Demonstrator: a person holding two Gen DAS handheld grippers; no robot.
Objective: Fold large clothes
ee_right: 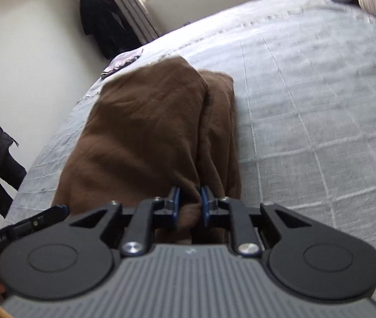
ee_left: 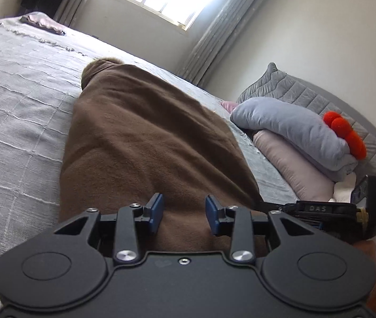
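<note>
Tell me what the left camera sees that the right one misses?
Only the left wrist view shows the headboard, the red pom-poms and the open left gripper. Only the right wrist view shows the dark coat hanging on the wall and the right gripper pinching cloth. Both show the brown garment on the grey bedspread.

The garment (ee_left: pixel 140 143) is plain brown. The bedspread (ee_left: pixel 15 100) is pale grey with a white grid pattern. A grey quilted pillow (ee_left: pixel 301 92) and pink pillow (ee_left: pixel 293 169) sit by red pompoms (ee_left: pixel 346 135). Each hand-held gripper (ee_left: pixel 184 212) is black with blue pads (ee_left: pixel 157 212).
</note>
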